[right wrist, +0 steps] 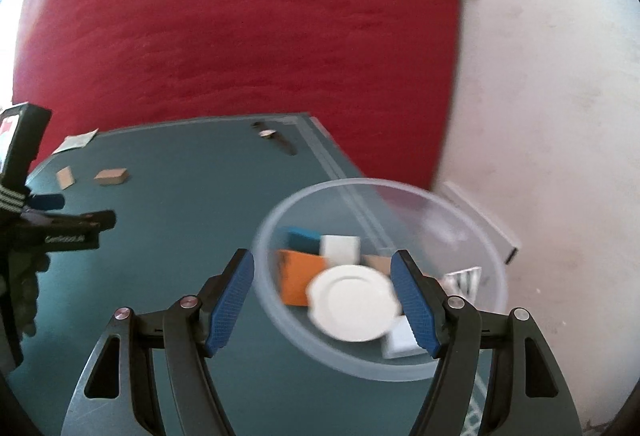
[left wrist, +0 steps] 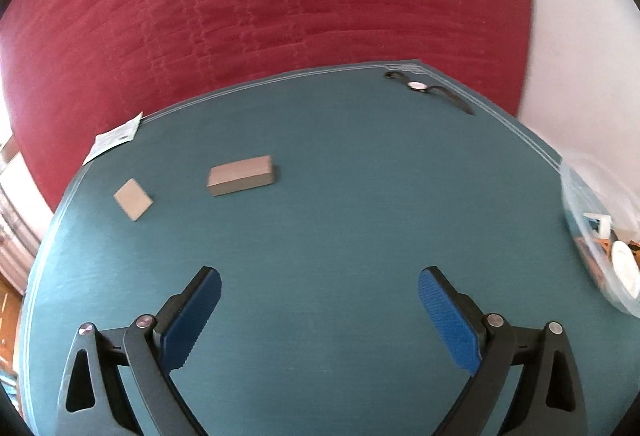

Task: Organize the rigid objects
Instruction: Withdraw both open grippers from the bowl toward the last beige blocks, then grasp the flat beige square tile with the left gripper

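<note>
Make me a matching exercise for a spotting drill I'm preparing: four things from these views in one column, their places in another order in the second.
Things:
1. white plate
2. wristwatch
3. tan block
4. paper slip

Places:
A. overhanging the mat's far left edge
B. inside the clear bowl
C. on the teal mat, far right corner
D. on the mat's left part, beside a flat tan card

Pairs: 1-B, 2-C, 3-D, 4-A

"GenRobot.AI" on the left tongs' (right wrist: 60, 202) black body
</note>
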Tool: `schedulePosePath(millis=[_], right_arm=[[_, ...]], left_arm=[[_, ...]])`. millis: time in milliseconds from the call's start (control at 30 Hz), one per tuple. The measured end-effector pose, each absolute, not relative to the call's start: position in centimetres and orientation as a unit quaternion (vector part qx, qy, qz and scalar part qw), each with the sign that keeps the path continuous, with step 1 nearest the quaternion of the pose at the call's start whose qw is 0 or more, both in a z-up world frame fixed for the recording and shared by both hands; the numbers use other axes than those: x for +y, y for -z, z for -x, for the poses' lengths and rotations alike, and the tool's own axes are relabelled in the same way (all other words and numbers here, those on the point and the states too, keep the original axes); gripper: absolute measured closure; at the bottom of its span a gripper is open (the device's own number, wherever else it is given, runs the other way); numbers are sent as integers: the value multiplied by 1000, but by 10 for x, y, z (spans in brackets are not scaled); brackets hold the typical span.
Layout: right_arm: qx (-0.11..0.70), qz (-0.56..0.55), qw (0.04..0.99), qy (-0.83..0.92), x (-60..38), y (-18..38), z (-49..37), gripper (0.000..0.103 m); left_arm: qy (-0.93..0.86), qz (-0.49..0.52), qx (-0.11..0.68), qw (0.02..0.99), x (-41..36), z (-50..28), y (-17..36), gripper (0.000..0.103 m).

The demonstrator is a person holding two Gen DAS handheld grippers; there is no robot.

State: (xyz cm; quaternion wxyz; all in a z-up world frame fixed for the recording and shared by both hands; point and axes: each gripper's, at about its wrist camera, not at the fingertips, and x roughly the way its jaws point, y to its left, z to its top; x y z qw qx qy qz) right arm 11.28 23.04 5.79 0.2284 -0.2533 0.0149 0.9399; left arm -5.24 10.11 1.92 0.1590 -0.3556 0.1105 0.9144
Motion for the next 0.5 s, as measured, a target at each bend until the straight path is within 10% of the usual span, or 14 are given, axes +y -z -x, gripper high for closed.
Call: schedulePosePath(millis=[500], right_arm=[[30,296,130,-946,190,-51,-62,31]], left_arm=[[-919,377,69,94,36,85,-17,2]])
